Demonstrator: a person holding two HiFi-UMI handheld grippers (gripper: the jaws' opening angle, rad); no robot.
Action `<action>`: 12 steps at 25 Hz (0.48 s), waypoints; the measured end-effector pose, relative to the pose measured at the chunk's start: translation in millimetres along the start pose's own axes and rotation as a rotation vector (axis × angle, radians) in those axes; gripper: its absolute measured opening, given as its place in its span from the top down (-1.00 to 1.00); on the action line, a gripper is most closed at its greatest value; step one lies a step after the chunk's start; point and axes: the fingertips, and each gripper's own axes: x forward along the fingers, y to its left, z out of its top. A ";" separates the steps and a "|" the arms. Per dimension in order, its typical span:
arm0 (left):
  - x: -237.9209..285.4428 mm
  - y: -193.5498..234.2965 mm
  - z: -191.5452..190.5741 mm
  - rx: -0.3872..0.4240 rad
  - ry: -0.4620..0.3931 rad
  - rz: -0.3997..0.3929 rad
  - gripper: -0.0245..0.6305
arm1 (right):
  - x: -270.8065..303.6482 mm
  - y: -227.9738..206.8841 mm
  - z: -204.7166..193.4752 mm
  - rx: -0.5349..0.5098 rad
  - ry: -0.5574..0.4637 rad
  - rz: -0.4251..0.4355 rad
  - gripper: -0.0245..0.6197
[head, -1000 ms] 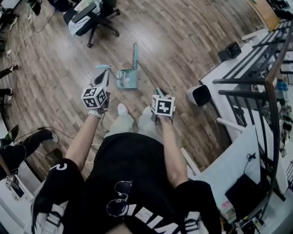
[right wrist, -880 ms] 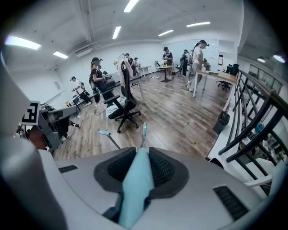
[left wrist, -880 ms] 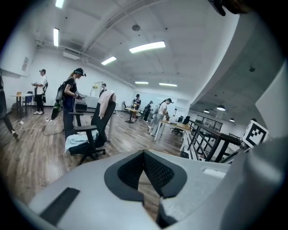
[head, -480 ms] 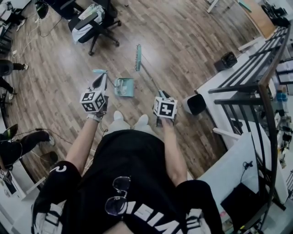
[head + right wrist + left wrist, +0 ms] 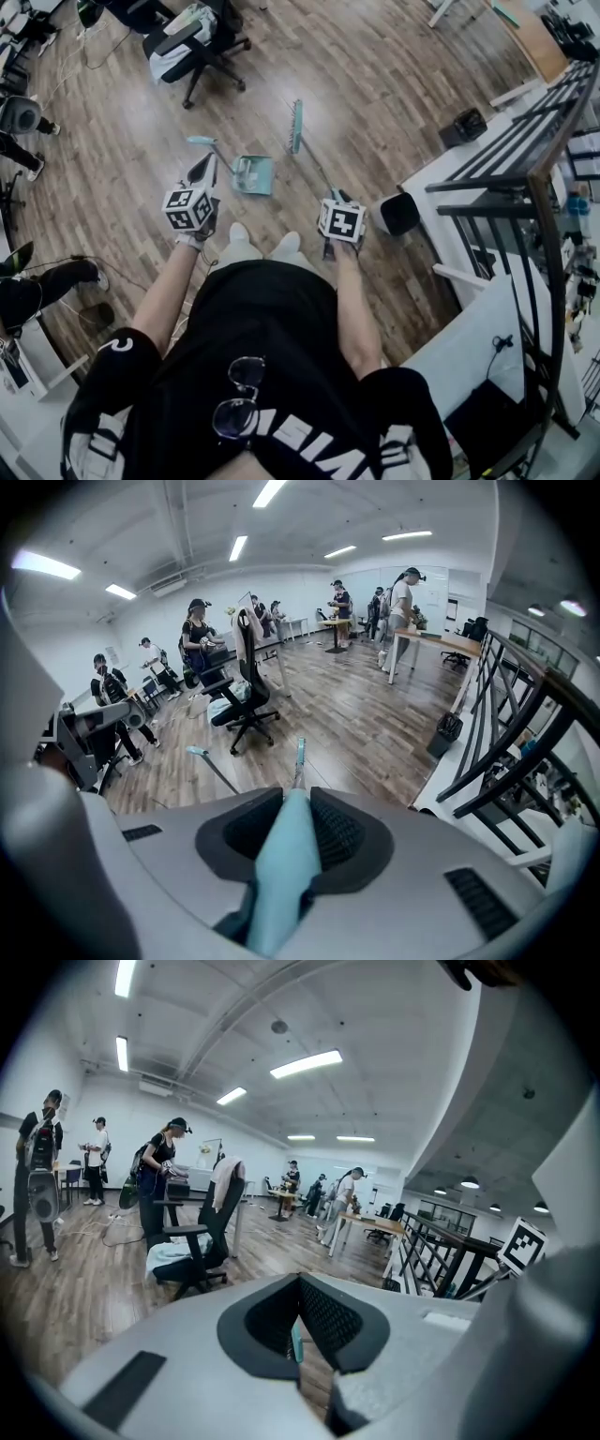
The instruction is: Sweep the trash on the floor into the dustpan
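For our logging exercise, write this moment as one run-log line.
left tongs: shut on dustpan handle | right tongs: shut on broom handle | dustpan: on floor | broom head: apart, to its right

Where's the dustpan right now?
In the head view, the dustpan sits on the wood floor just ahead and right of the left hand-held gripper, with the broom close on its right.

Wood-plank floor (image 5: 375,84), teal dustpan (image 5: 253,175) resting on it, office chair (image 5: 192,47) beyond, black bin (image 5: 401,214) at right
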 end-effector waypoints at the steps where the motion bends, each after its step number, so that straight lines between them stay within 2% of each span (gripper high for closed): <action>1: 0.6 -1.5 -1.1 -0.003 0.003 0.000 0.93 | 0.9 -1.9 -1.4 0.003 0.006 -0.001 0.66; 12: 2.5 -12.1 -8.5 -0.011 0.016 0.019 0.93 | 11.5 -12.6 -2.4 0.009 0.036 0.005 0.66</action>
